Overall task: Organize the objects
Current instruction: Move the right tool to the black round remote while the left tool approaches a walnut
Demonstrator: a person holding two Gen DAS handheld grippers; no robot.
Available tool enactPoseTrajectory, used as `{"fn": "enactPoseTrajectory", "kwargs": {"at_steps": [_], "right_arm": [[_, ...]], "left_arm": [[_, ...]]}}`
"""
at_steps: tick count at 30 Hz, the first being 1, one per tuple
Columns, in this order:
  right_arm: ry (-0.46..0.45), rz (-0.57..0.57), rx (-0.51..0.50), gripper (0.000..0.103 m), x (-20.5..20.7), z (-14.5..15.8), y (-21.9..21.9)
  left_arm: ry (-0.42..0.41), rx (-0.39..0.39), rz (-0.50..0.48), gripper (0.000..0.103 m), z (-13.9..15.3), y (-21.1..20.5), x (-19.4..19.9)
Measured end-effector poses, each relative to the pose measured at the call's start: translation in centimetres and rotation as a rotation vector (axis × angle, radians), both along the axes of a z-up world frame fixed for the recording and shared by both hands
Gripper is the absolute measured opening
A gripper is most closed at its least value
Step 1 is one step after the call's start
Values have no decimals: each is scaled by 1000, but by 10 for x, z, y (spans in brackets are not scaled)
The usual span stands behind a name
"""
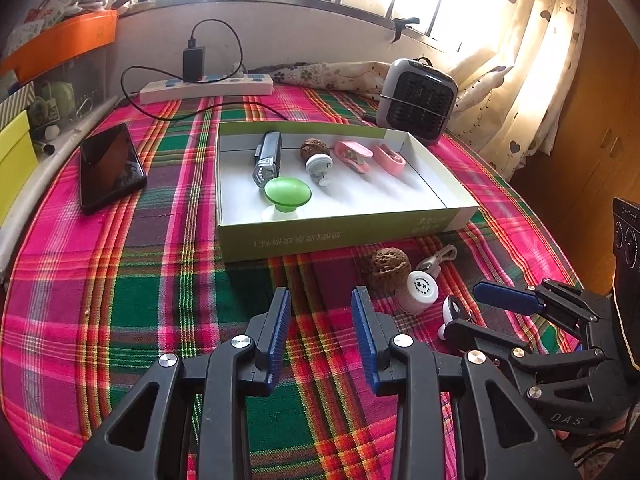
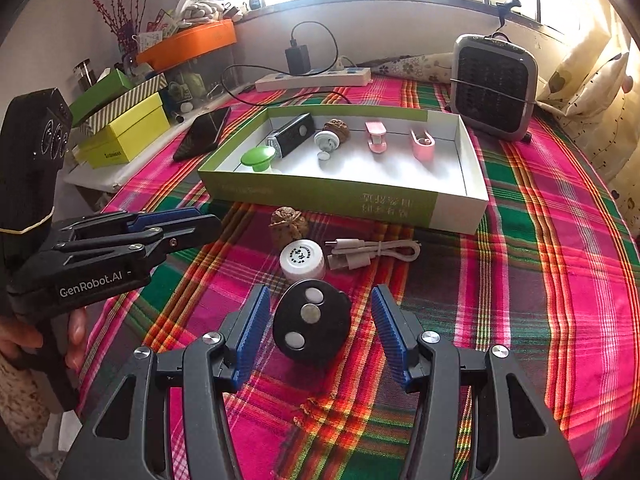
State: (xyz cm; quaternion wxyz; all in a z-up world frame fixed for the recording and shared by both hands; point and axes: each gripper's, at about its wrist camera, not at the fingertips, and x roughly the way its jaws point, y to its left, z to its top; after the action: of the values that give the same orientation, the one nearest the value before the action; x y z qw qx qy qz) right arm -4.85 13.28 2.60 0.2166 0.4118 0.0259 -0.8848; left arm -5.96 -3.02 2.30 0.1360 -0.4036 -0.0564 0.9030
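Note:
A shallow green-and-white box [image 1: 352, 232] [image 2: 332, 200] lies on the plaid cloth and holds a green knob [image 1: 287, 193], a black flashlight [image 1: 266, 156], a walnut [image 1: 314, 148], a white round piece [image 1: 319, 164] and two pink clips [image 1: 352, 156] [image 1: 390, 158]. In front of it lie a walnut [image 2: 289, 222], a white bottle cap [image 2: 302, 260], a white cable [image 2: 368, 254] and a black round remote [image 2: 312, 326]. My right gripper [image 2: 318, 328] is open, one finger on each side of the remote, not touching. My left gripper [image 1: 320, 316] is open and empty over the cloth.
A black phone [image 1: 110, 166] lies left of the box. A small grey heater [image 1: 418, 100] stands behind its right end. A power strip [image 1: 206, 86] with a charger runs along the back wall. Boxes [image 2: 124, 128] and an orange bin [image 2: 188, 42] stand at the left.

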Motion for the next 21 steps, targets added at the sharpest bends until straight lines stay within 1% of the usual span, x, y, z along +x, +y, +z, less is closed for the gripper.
{"fn": "enactPoseTrajectory", "kwargs": {"at_steps": [6,12,21], "right_arm": [[-11,20,38,53,2,-6,-10],[11,21,118,53,4,-10,-19],[1,-10,132,53,0,-14,-13]], "left_arm": [[-7,5,-2,30,-2,-1,0],[-11,6,-5,30,-4,-1,-1],[-22,13,-17,30,-7,1,-4]]}}
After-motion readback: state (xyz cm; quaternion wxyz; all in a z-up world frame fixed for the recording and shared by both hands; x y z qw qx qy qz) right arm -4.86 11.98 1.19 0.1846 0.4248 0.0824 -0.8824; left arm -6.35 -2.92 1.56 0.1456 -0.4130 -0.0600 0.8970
